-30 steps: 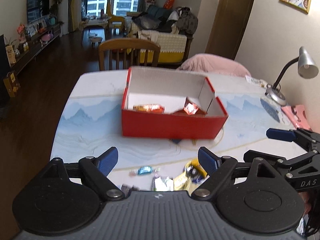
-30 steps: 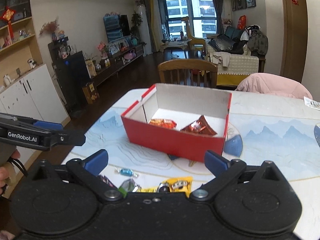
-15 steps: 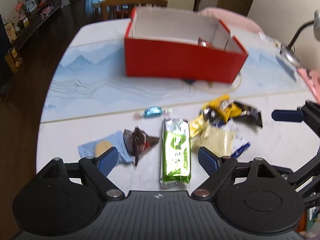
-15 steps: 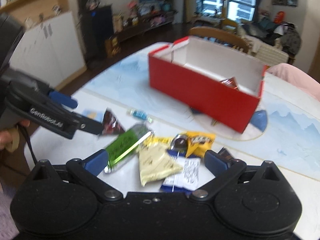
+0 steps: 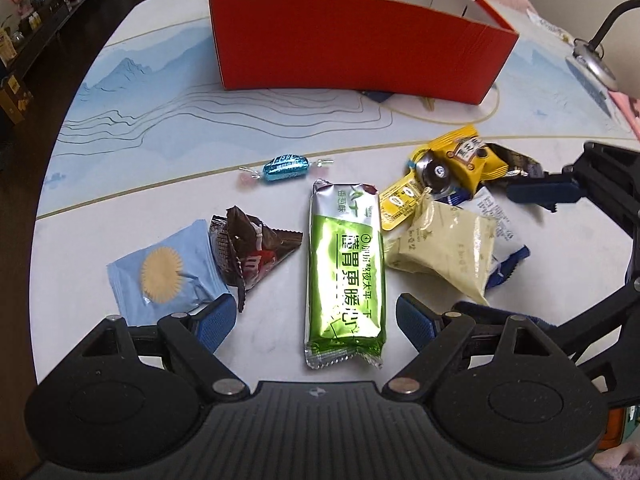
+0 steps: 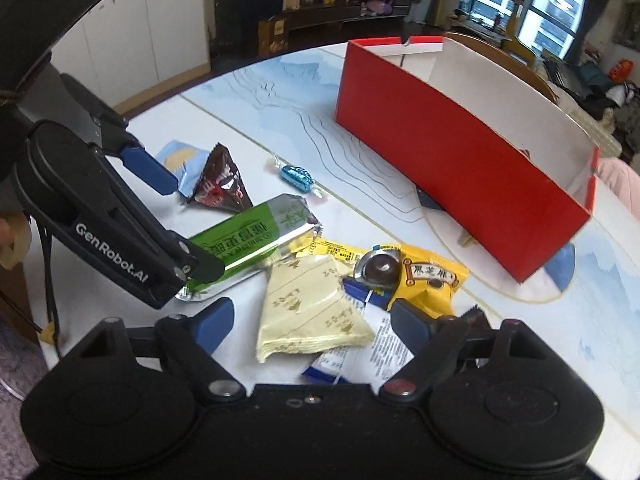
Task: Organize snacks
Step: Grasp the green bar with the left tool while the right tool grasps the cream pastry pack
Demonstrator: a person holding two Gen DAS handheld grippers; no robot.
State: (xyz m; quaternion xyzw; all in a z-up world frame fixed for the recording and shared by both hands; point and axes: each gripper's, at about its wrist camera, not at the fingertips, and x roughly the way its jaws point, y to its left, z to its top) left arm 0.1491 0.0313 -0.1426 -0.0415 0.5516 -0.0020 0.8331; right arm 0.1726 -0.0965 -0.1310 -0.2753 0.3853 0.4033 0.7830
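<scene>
Mostly undone: the snacks lie loose on the table (image 5: 132,92) in front of the red box (image 5: 360,60). Green bar (image 5: 344,268), cream packet (image 6: 308,312), yellow packet (image 6: 428,280), blue candy (image 5: 286,167), brown pouch (image 5: 252,252) and pale blue packet (image 5: 168,272) are all outside it. Box interior is hidden from both views, so contents unknown. Left gripper (image 5: 310,322) is spread over the green bar, not touching. Right gripper (image 6: 310,322) has just been closing, pads astride the cream packet, not gripping.
</scene>
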